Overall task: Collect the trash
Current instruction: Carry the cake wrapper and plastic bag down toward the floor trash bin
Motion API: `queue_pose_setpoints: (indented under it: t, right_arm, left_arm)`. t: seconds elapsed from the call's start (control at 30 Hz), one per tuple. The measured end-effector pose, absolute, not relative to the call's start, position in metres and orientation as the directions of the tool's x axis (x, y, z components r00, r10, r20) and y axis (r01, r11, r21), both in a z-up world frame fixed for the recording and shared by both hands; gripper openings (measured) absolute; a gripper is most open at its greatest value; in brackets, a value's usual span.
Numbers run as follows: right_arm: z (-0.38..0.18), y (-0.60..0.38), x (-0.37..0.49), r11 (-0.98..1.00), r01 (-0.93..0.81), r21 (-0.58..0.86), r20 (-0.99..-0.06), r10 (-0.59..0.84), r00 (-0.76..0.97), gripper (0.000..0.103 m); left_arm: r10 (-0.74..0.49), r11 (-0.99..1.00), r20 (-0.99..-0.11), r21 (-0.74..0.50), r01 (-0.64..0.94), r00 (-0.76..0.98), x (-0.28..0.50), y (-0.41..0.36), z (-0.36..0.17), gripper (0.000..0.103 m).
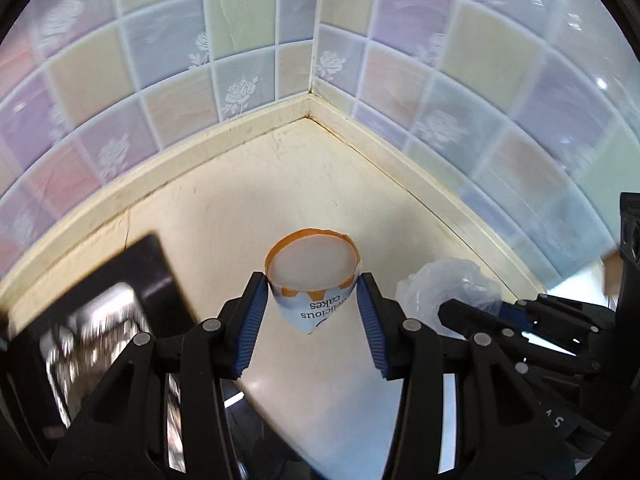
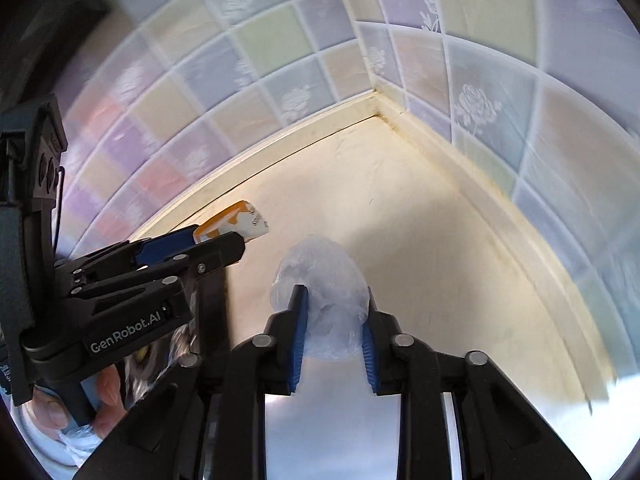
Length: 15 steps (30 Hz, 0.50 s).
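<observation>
My left gripper is shut on an orange and white cake wrapper printed "delicious cakes", held above the cream counter. The wrapper also shows in the right wrist view, between the left gripper's fingers. My right gripper is shut on a crumpled clear plastic bag and holds it over the counter. In the left wrist view the bag and the right gripper lie just right of the wrapper.
The counter ends in a corner of pastel tiled walls. A black appliance with a shiny top stands at the left. A steel surface lies below the right gripper.
</observation>
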State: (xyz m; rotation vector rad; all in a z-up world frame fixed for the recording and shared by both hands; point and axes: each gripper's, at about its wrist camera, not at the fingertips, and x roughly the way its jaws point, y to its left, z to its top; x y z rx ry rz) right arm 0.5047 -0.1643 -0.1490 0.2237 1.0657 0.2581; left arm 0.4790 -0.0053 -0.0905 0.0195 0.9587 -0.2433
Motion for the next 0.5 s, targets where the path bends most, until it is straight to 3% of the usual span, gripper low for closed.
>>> queue_pose_setpoints:
  t: [0.5]
  right_arm:
    - [-0.096, -0.18, 0.258, 0.92, -0.279, 0.274, -0.806, 0.378, 0.456, 0.013]
  left_arm:
    - [-0.197, 0.977, -0.765, -0.105, 0.183, 0.613, 0.217, -0.045, -0.068, 0.043]
